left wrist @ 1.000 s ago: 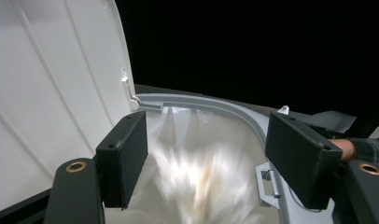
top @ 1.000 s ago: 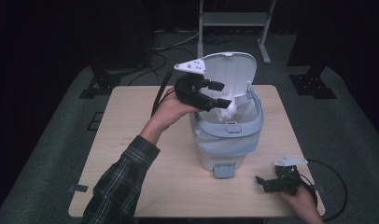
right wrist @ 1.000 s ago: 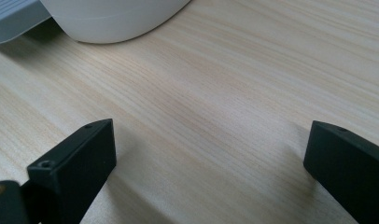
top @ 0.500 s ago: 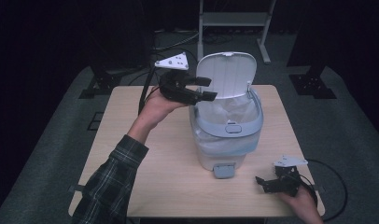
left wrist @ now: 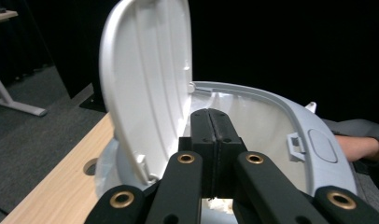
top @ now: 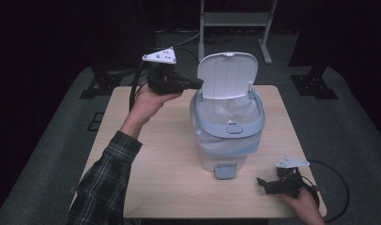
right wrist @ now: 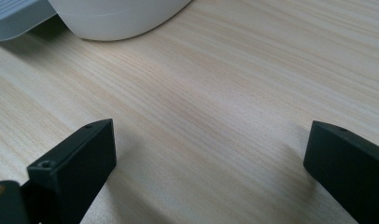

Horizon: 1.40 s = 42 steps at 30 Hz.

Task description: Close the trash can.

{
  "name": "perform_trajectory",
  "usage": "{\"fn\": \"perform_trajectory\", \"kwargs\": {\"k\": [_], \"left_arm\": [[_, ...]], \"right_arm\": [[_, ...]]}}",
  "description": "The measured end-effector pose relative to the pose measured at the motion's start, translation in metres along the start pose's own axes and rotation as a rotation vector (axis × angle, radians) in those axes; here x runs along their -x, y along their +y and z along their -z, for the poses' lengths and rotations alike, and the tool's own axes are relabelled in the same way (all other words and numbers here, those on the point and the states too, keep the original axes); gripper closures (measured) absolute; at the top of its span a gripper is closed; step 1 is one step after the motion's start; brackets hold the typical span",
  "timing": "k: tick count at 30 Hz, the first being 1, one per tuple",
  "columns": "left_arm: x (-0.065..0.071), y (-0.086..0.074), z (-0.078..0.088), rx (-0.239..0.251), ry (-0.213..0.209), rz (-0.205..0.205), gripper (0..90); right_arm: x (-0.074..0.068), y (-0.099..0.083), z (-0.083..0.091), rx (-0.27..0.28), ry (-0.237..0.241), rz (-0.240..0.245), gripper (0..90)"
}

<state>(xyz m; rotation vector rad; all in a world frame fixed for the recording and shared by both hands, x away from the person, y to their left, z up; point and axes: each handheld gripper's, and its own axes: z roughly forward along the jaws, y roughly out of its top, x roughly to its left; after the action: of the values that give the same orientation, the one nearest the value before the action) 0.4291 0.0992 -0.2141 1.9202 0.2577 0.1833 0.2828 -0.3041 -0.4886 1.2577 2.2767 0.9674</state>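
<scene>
White bin: it stands in the middle of the table, with a white bag inside.
Lid: it stands straight up at the far side, open.
Which way: the lid is just beside your left gripper, to its right in the high view. Its tip points at the lid's left edge.
Left gripper: its jaws have just closed tight, with nothing between them.
Right gripper: jaws wide apart, resting low on the table near the bin's foot pedal.
Nearer hand: your left.
Writing: none to read.
</scene>
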Motion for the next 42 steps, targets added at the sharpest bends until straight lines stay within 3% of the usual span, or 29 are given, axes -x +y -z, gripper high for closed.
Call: {"fn": "perform_trajectory", "kwargs": {"k": [8, 23, 42], "left_arm": [[-0.011, -0.002, 0.004, 0.004, 0.044, -0.008, 90.0], [-0.039, -0.009, 0.001, 0.016, 0.102, 0.034, 90.0], [-0.058, 0.007, -0.024, 0.031, 0.120, 0.039, 90.0]], "right_arm": [[0.000, 0.000, 0.000, 0.000, 0.001, -0.002, 1.2], [0.000, 0.000, 0.000, -0.001, 0.002, -0.001, 1.3], [0.000, 0.000, 0.000, -0.001, 0.003, 0.001, 1.3]]}}
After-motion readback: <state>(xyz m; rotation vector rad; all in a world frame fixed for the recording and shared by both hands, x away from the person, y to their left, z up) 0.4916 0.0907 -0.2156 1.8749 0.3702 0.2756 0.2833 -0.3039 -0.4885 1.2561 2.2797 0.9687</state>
